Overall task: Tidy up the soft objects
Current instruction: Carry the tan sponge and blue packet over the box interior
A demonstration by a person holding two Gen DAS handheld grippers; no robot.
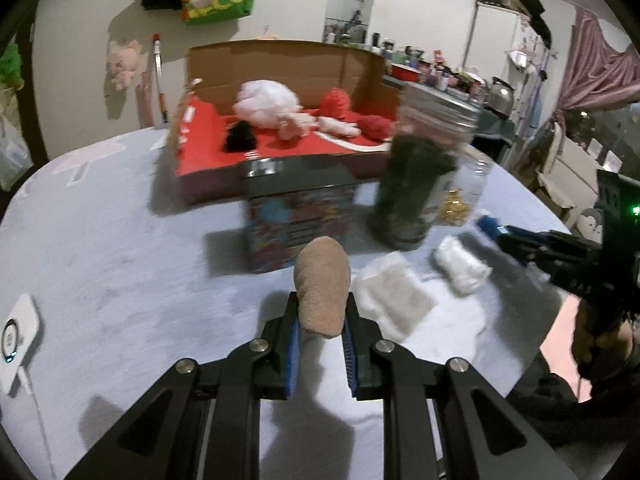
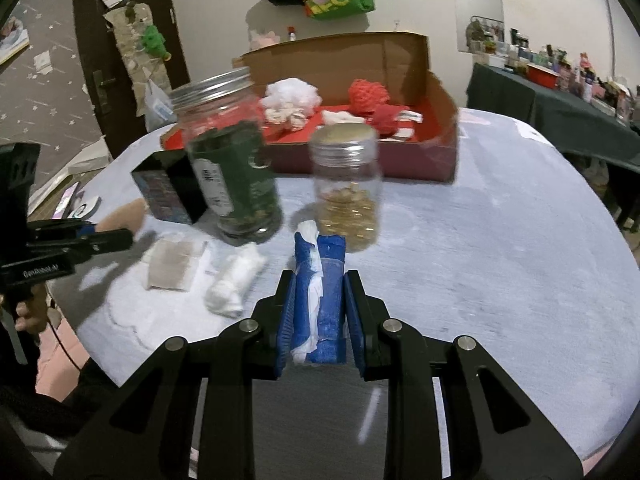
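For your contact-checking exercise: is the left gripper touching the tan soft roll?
Touching. The left wrist view shows the left gripper with both blue pads pressed against the sides of the tan soft roll, no gap visible.

Tan soft roll (image 1: 322, 294) between jaws, upright.

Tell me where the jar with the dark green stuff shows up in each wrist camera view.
Left wrist view: the green-filled jar stands right of centre, beside the patterned tin.
Right wrist view: the same jar stands left of centre, beside the gold-filled jar.
Shared landmark: the red-lined cardboard box behind it.
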